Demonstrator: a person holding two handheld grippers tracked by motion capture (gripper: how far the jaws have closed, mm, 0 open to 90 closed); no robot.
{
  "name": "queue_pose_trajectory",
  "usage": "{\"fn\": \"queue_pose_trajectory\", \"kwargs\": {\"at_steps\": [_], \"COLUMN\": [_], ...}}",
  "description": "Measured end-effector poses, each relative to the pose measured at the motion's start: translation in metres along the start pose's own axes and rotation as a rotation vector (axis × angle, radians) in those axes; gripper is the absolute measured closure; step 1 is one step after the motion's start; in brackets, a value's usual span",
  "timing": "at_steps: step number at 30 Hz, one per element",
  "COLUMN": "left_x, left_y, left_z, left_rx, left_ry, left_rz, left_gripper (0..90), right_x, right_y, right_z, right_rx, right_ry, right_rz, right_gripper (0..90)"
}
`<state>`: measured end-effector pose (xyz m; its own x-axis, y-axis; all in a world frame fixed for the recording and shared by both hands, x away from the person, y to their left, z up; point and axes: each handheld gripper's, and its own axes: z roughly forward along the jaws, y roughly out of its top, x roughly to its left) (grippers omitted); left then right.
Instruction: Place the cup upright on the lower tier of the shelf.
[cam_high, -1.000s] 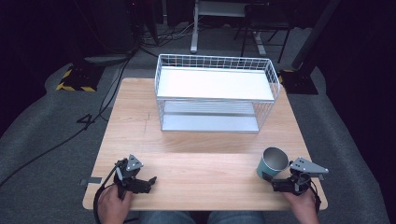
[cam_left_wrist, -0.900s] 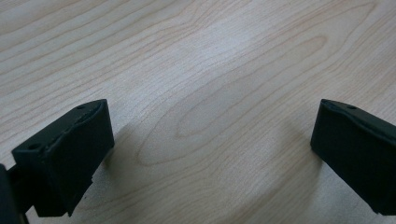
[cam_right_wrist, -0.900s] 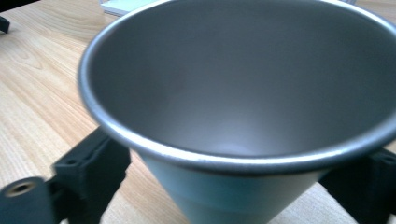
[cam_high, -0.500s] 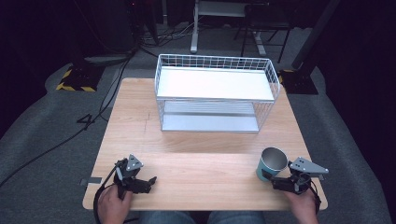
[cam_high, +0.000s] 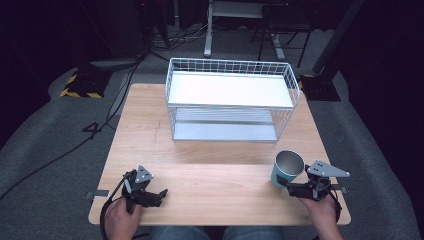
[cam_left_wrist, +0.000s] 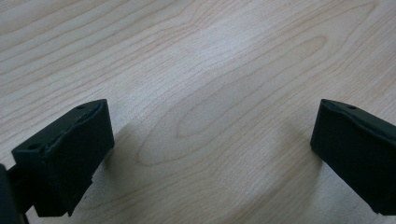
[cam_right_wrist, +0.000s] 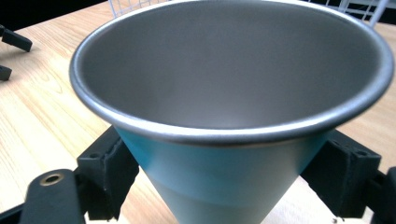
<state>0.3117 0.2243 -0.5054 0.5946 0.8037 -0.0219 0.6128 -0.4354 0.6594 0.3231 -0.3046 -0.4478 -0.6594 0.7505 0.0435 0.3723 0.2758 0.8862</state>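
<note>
We see a light wood-grain worktop (cam_high: 220, 165), pale planks running left-right, w/ metal brackets at its near corners. It stands on grey carpet; a yellow-black striped block (cam_high: 79, 85) sits on the floor off the far left corner, cables trail past it, and the rest of the room is dark, w/ white stand legs (cam_high: 210, 30) behind.

At the far centre of the worktop — a white wire rack (cam_high: 231, 102) w/ a solid white top shelf and a grey lower shelf.

Right gripper (cam_high: 291, 186), near right corner: jaws clamped on the cup (cam_high: 287, 169), one black pad on each side of its lower wall. The jaws have just been closing, cup between them. Cup is teal outside, bare metal inside, mouth open upward, tilted a bit in the high view; it sits near the right edge, well apart from the rack. In the right gripper view the cup (cam_right_wrist: 229, 116) shows its rim and inside close up.

Left gripper (cam_high: 159, 196), near left corner: jaws wide apart, nothing between them — just bare wood under them in the left gripper view.
</note>
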Motion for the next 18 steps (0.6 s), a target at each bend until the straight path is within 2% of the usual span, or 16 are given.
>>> {"fn": "queue_pose_trajectory", "kwargs": {"at_steps": [7,18], "left_x": [0.0,0.0], "left_y": [0.0,0.0], "left_z": [0.0,0.0], "left_rx": [0.0,-0.003], "left_ry": [0.002,0.004], "left_rz": [0.002,0.001], "left_gripper": [0.0,0.0], "right_x": [0.001,0.003], "right_y": [0.016,0.041], "right_z": [0.006,0.033], "right_rx": [-0.008,-0.013], "right_ry": [0.017,0.044], "right_rz": [-0.004,-0.009], "right_gripper": [18.5,18.4]}}
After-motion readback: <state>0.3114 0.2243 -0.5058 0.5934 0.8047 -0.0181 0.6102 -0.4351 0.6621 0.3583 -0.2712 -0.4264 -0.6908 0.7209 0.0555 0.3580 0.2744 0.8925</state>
